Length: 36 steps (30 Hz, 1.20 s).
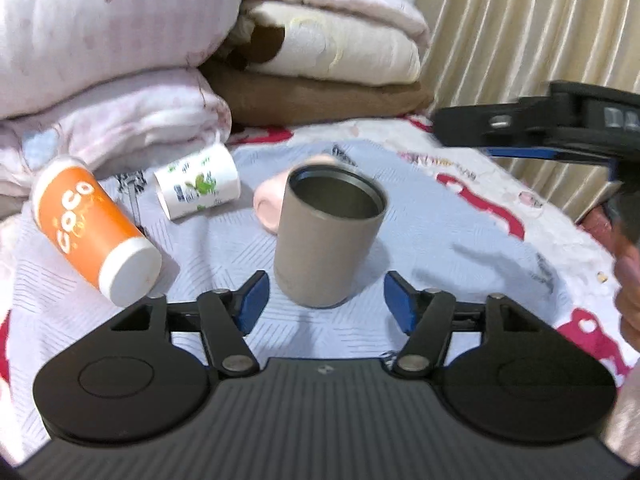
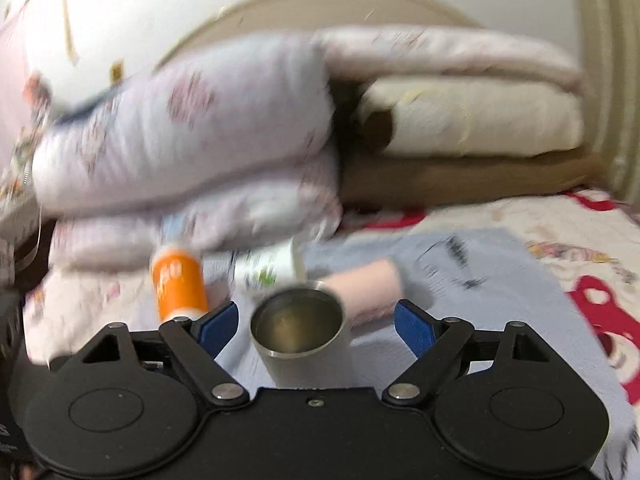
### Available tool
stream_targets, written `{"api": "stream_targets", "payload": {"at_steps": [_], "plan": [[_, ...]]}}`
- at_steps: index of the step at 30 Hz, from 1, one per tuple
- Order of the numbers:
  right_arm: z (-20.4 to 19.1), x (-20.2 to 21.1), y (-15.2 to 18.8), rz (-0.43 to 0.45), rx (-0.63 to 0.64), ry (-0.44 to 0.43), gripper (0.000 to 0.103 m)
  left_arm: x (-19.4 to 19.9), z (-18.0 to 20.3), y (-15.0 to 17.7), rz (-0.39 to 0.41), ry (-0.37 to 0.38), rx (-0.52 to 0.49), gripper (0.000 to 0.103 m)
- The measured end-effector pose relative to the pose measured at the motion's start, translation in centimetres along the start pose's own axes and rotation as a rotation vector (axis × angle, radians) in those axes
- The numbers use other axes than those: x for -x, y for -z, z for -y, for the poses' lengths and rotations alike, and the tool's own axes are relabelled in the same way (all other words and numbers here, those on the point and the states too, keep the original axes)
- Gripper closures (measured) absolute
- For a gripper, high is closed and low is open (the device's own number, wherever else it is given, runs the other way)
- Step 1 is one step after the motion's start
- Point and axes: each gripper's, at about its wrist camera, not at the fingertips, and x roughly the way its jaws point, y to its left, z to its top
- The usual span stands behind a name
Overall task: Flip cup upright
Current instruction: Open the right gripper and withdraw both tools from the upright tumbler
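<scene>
Grey-beige metal cup (image 1: 330,236) stands upright, mouth up, on the pale blue bedspread (image 1: 440,240), centre of the left view, just beyond the left claw (image 1: 326,300). Its blue pads (image 1: 252,300) stand wide apart, touching nothing. Right claw (image 2: 316,324) likewise spread, empty; the cup (image 2: 298,328) sits between its pads, apart from both. Orange cup (image 1: 94,228) lies on its side at left, white printed cup (image 1: 198,186) tipped over behind it, pink cup (image 1: 268,200) just behind the metal one. Folded quilts (image 1: 120,40) stacked in upper left.
</scene>
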Motion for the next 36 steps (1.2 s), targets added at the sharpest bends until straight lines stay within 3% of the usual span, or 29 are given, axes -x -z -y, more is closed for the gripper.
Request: {"api": "stream_targets", "payload": {"at_steps": [4, 9, 15, 24, 28, 31, 36], "plan": [[-0.1, 5.3, -0.2, 0.103, -0.044, 0.046, 0.015, 3.7, 1.1, -0.5, 0.029, 0.004, -0.003, 0.038], [-0.5, 9.3, 0.8, 0.129, -0.046, 0.102, 0.015, 7.9, 2.6, -0.3, 0.031, -0.045, -0.066, 0.034], [-3.6, 12.8, 2.7, 0.152, 0.039, 0.146, 0.015, 12.1, 3.0, 0.4, 0.049, -0.057, -0.028, 0.034], [-6.4, 14.7, 6.6, 0.149, 0.054, 0.174, 0.014, 15.6, 3.1, 2.0, 0.105, -0.102, -0.014, 0.034], [-6.6, 14.3, 8.1, 0.133, 0.025, 0.193, 0.009, 16.1, 3.2, 2.7, 0.139, -0.098, -0.020, 0.034], [-6.8, 13.5, 8.8, 0.122, -0.005, 0.222, 0.000, 15.9, 3.0, 3.1, 0.162, -0.087, -0.021, 0.026], [-7.4, 12.9, 9.7, 0.150, 0.001, 0.306, 0.000, 15.4, 2.4, 3.9, 0.200, -0.091, -0.020, 0.012]]}}
